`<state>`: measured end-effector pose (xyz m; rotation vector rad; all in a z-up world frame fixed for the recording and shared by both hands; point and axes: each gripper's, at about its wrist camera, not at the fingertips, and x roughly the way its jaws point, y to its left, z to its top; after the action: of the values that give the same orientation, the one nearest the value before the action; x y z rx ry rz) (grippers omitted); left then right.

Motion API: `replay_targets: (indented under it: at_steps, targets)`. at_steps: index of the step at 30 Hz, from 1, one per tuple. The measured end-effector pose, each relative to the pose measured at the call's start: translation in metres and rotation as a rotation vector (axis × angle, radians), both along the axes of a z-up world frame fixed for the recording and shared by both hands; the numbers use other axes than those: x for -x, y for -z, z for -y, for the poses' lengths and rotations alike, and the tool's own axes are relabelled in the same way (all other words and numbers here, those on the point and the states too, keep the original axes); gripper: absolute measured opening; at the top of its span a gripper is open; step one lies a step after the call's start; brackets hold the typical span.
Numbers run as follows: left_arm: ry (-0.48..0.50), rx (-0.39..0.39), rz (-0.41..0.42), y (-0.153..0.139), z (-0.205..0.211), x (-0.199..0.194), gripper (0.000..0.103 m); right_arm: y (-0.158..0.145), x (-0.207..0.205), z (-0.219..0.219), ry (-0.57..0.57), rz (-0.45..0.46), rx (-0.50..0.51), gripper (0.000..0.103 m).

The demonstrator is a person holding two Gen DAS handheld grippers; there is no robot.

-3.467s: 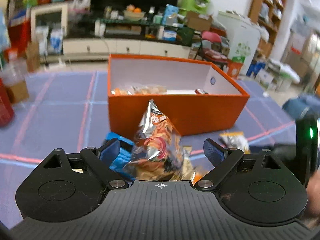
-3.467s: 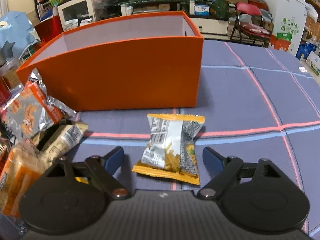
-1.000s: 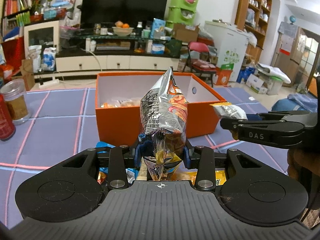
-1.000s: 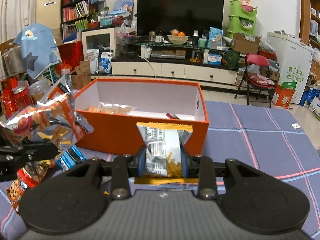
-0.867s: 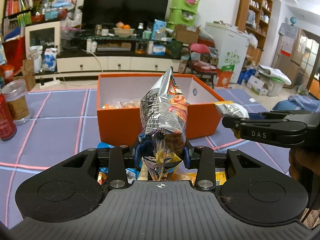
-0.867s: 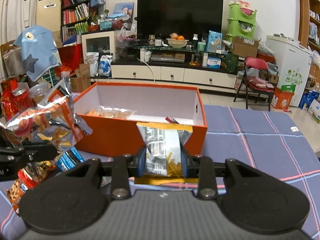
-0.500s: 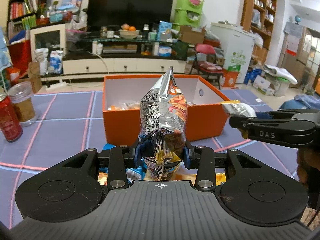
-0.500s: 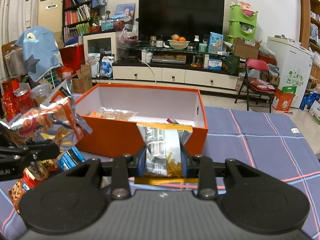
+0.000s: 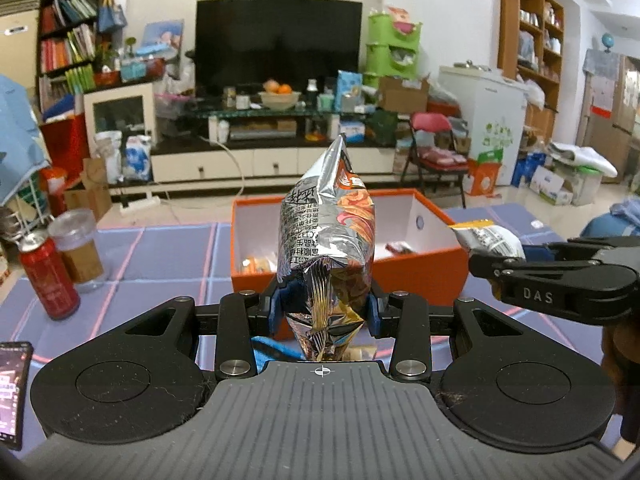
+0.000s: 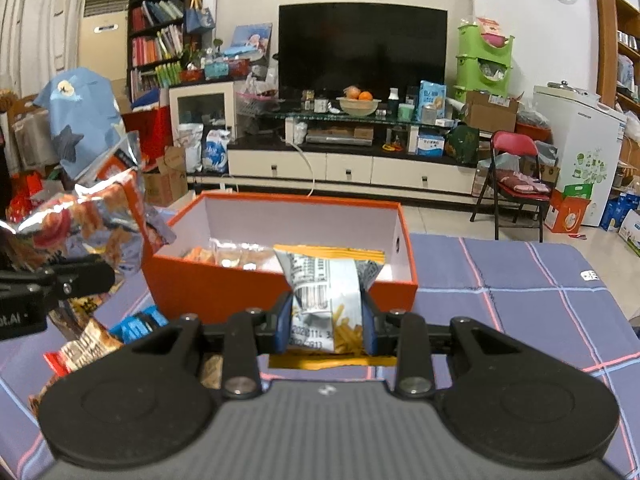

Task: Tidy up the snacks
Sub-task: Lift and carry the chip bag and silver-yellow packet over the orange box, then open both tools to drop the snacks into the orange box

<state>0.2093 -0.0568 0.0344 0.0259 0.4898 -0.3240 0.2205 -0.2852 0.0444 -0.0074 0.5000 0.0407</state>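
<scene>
My left gripper (image 9: pixel 323 312) is shut on a silver and orange chip bag (image 9: pixel 326 240), held upright above the table in front of the orange box (image 9: pixel 420 276). My right gripper (image 10: pixel 326 326) is shut on a small silver and yellow snack packet (image 10: pixel 324 284), raised just before the box (image 10: pixel 224 288). The open box holds a few snack packets (image 10: pixel 228 256) on its white floor. Each view shows the other gripper and its bag at the side: the packet (image 9: pixel 488 238) at the right of the left wrist view, the chip bag (image 10: pixel 92 216) at the left of the right wrist view.
Loose snack packs (image 10: pixel 92 344) lie on the purple checked cloth (image 10: pixel 520 272) left of the box. A red can (image 9: pixel 50 276) and a clear jar (image 9: pixel 78 246) stand at the left. A phone (image 9: pixel 12 392) lies at the near left edge.
Both grippers, each shut on its bag, have risen and moved a little closer to the box. The box interior shows more from above.
</scene>
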Motion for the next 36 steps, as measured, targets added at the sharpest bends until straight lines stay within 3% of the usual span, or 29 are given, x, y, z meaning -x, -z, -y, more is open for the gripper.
replay_targets:
  at_steps: [9,19,25,32,35,36]
  targets:
    - [-0.019,0.01,0.0,-0.019,0.012,-0.017,0.003,-0.016,-0.004,0.006,0.028,0.034,-0.027,0.034]
    - [-0.053,0.06,0.054,-0.046,0.009,-0.091,0.003,-0.028,-0.072,0.018,0.058,0.044,-0.097,0.034]
    - [-0.06,0.064,-0.034,-0.015,0.025,-0.147,0.003,-0.003,-0.118,0.014,0.052,-0.021,-0.105,0.034]
    - [0.03,0.018,-0.101,0.017,0.05,-0.171,0.005,0.014,-0.14,0.007,0.029,-0.081,-0.103,0.035]
    - [0.056,-0.019,-0.102,0.016,0.055,-0.168,0.03,0.01,-0.133,0.006,0.043,-0.054,-0.078,0.05]
    - [0.044,-0.021,-0.076,0.011,0.051,-0.163,0.05,0.006,-0.129,0.008,0.043,-0.039,-0.081,0.052]
